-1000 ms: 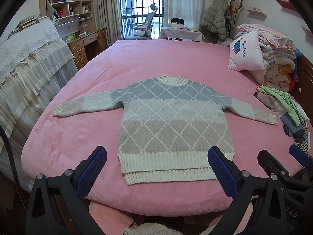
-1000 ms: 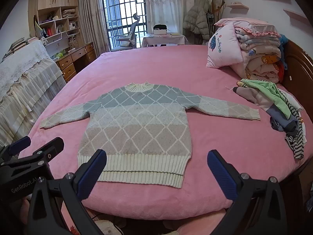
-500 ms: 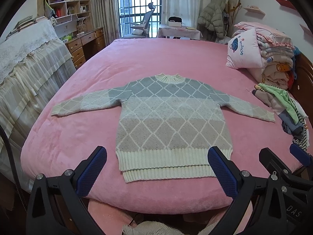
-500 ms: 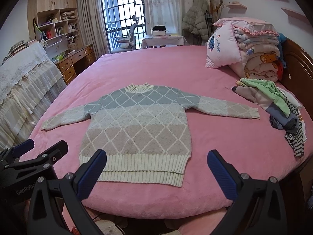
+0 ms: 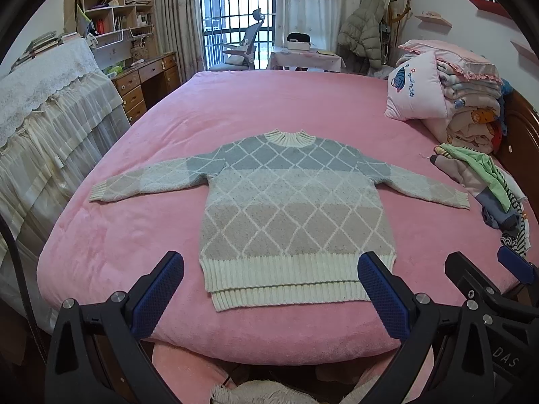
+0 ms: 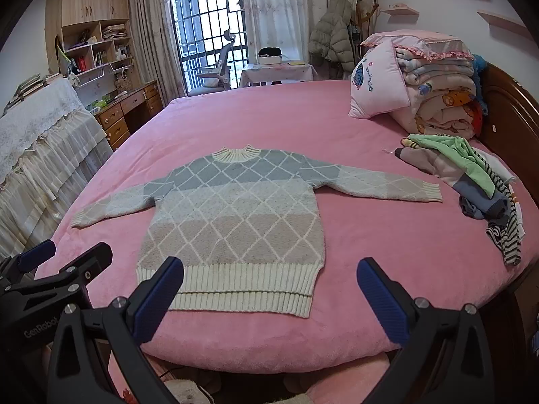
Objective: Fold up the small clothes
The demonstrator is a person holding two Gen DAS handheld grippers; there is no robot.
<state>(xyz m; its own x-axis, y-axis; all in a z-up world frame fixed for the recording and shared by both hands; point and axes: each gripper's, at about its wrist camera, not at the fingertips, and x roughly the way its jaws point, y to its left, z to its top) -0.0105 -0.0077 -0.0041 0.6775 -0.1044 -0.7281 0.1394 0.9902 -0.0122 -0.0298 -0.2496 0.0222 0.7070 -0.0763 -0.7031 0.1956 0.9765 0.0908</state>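
Note:
A small knit sweater with blue, grey and beige bands and a white diamond pattern lies flat on the pink bed, both sleeves spread out, cream hem toward me. It also shows in the right wrist view. My left gripper is open and empty, hovering just short of the hem near the bed's front edge. My right gripper is open and empty too, beside the left one, over the hem's right part. Each gripper shows at the edge of the other's view.
A heap of small clothes lies at the bed's right side. A pink pillow and folded blankets are stacked at the back right by the wooden headboard. A lace-covered piece of furniture stands left of the bed.
Both grippers have risen and edged slightly forward toward the sweater's hem. The sweater has not moved. Both stay open.

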